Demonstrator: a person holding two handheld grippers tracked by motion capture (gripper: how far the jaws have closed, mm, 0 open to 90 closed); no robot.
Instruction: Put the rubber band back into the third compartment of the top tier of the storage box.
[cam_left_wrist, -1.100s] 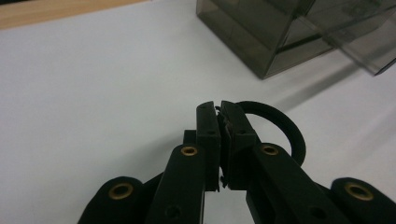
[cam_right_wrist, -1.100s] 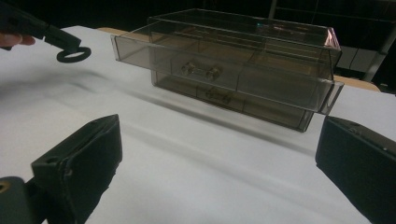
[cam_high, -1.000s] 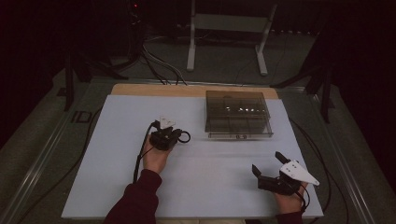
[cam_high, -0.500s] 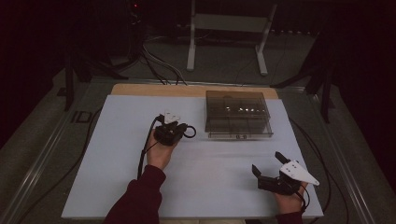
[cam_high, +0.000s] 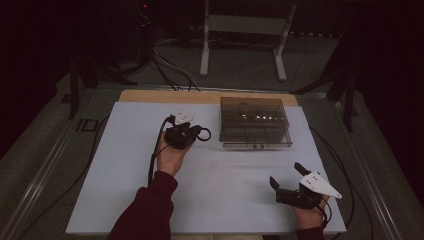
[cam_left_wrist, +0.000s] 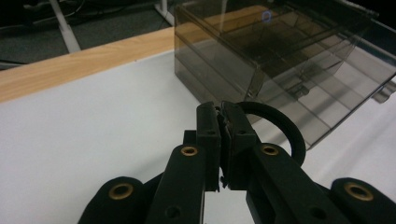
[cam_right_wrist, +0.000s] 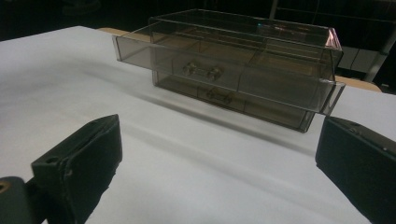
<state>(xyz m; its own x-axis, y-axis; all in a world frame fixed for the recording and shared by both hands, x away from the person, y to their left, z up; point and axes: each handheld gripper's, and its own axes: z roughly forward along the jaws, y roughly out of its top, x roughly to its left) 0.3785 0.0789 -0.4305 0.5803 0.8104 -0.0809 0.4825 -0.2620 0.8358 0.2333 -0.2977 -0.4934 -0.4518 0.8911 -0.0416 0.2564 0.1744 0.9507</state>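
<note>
Two grippers are seen over a white sheet (cam_high: 125, 180) on the table. The left gripper (cam_high: 196, 133) is held just left of a smoky clear drawer box (cam_high: 254, 122), and a black ring (cam_high: 203, 134) is pinched between its closed jaws; in the left gripper view the ring (cam_left_wrist: 279, 127) is seen curving out to the right of the pressed-together pads (cam_left_wrist: 208, 135), with the box (cam_left_wrist: 299, 60) close behind it. The ring is carried above the sheet, near the box's left front corner but not touching it. The right gripper (cam_high: 289, 181) is kept low near the sheet's front right corner, well apart from the box, with its jaws spread wide and nothing between them. In the right gripper view the box (cam_right_wrist: 243, 65) is shown with its upper drawer (cam_right_wrist: 219, 70) pulled partly out and a small handle on each drawer front.
</note>
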